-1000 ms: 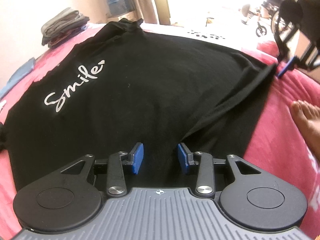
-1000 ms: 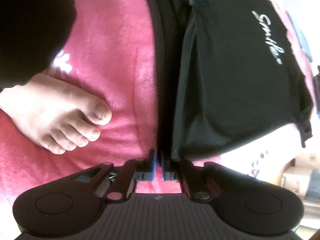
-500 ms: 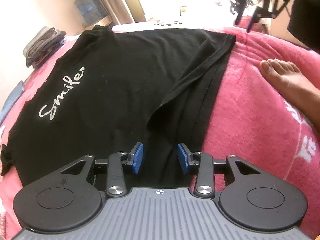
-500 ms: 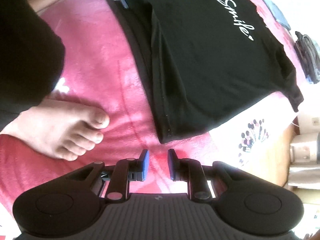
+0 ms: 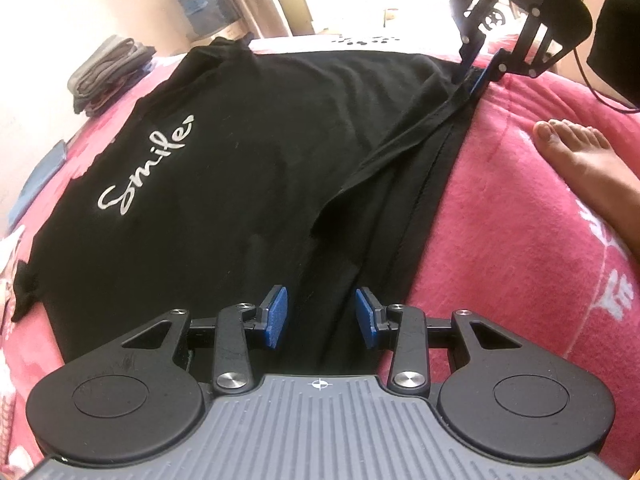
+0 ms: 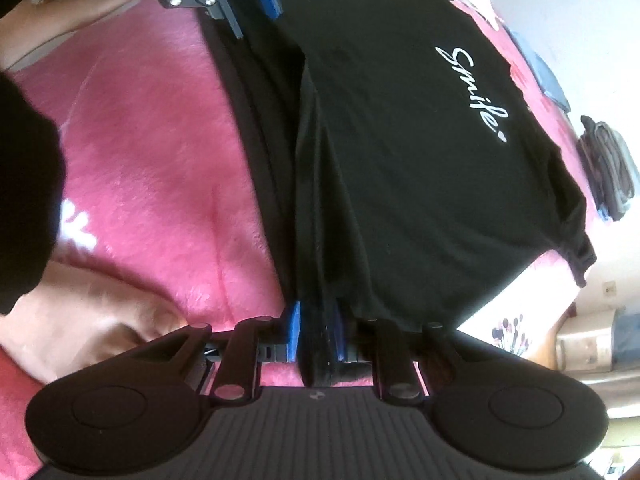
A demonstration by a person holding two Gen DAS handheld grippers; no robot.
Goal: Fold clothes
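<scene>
Left wrist view: left gripper [image 5: 320, 318], jaws apart, straddles the black T-shirt [image 5: 248, 168] hem; right gripper [image 6: 314, 334] has fabric between parted pads. Clamp both corners evenly before lifting.

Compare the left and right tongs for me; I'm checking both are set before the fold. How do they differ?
The left tongs stand wide open over the black T-shirt, pads clear of cloth; the right tongs have a narrower gap with the shirt's edge between their pads. The left sits at one end of the folded edge, the right at the other. Both have blue pads.
</scene>
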